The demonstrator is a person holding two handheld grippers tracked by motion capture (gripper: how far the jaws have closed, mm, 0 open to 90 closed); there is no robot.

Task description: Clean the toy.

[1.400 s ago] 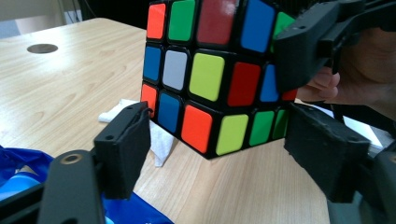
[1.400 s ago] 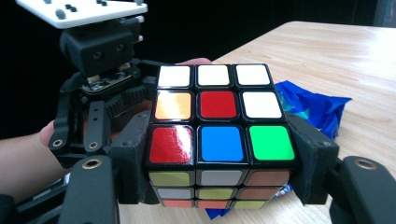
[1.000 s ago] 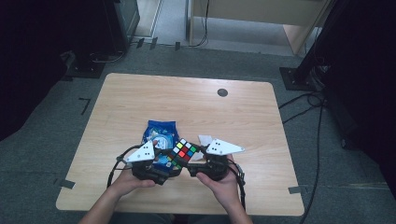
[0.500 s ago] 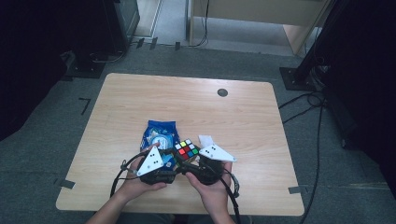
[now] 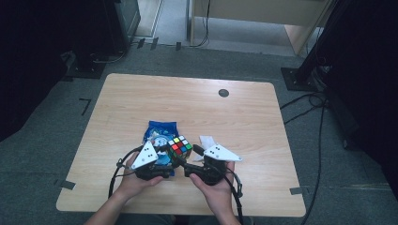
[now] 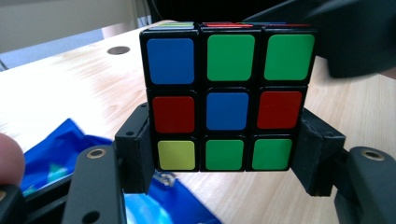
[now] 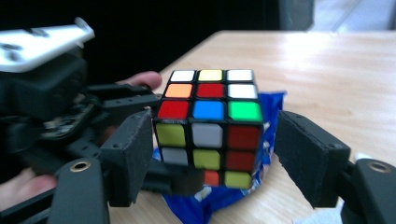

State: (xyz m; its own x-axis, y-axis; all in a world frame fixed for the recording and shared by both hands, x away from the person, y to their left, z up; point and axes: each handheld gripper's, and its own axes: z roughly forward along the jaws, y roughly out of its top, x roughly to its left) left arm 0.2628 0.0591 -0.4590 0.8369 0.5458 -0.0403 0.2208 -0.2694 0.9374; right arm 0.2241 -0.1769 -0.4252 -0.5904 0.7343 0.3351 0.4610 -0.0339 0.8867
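Note:
A scrambled puzzle cube (image 5: 180, 146) is held just above the table near its front edge. My left gripper (image 6: 226, 154) is shut on the cube (image 6: 226, 95), its pads (image 6: 137, 149) pressing the bottom layer from both sides. My right gripper (image 7: 217, 154) stands open around the same cube (image 7: 210, 126). One of its pads (image 7: 133, 154) is at the cube's edge, and a small gap shows at the other. In the high view the left gripper (image 5: 165, 161) and the right gripper (image 5: 193, 157) meet at the cube from either side.
A blue snack bag (image 5: 159, 132) lies flat on the wooden table (image 5: 225, 117) under and behind the cube. A small white scrap (image 5: 206, 139) sits right of it. A dark round cap (image 5: 224, 93) is set into the far part of the table.
Both hands shifted a little, the left one turning its grey plate. The cube stayed in the left gripper and moved slightly left.

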